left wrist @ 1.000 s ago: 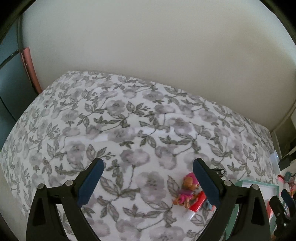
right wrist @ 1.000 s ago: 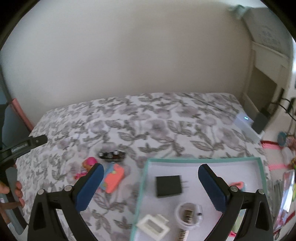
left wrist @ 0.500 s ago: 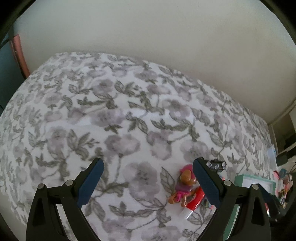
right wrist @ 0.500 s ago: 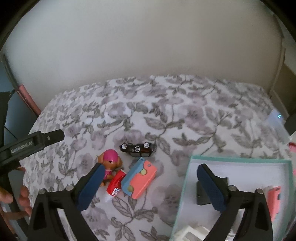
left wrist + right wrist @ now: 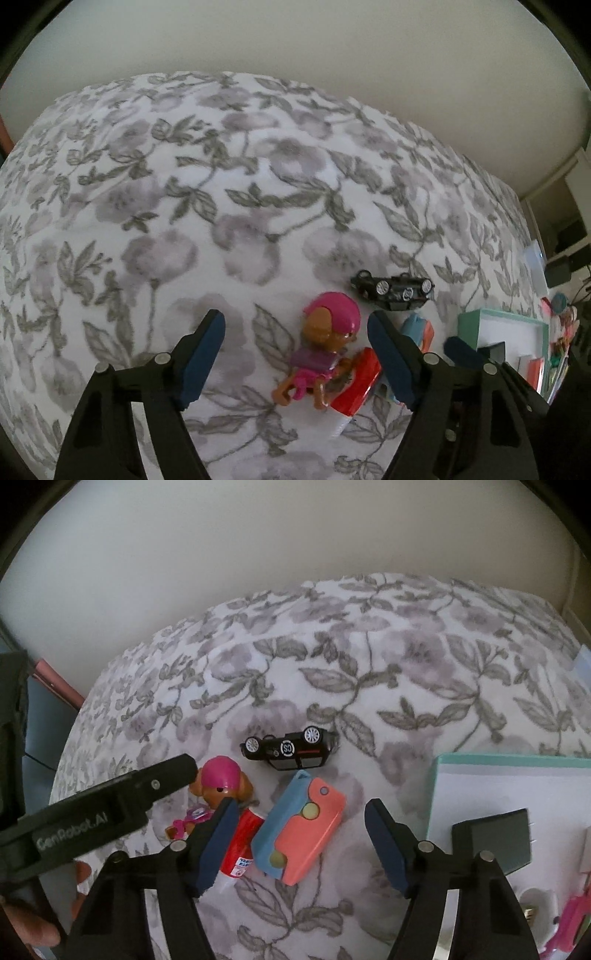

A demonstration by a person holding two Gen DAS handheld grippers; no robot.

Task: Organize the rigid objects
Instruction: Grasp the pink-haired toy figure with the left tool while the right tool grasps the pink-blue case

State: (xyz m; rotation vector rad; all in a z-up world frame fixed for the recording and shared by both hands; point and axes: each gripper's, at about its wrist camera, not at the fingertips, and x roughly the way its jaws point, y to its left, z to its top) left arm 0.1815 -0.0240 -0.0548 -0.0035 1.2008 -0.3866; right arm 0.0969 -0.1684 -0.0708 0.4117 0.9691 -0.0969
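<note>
A pink-helmeted dog figure (image 5: 325,347) lies on the floral bedspread, between the open fingers of my left gripper (image 5: 295,332). It also shows in the right wrist view (image 5: 221,782). A red glue tube (image 5: 240,849) lies beside it. A coral and blue case (image 5: 299,830) sits between the open fingers of my right gripper (image 5: 301,821). A black toy car (image 5: 288,749) lies on its side just beyond, also in the left wrist view (image 5: 393,290). Both grippers are empty.
A teal-rimmed white tray (image 5: 480,760) at the right holds a black charger (image 5: 495,834) and other small items. The left gripper's body (image 5: 92,812) crosses the left of the right wrist view. A wall stands behind the bed.
Both grippers have moved down and closer to the toys. The dog figure now sits between the left fingers, the coral case between the right fingers.
</note>
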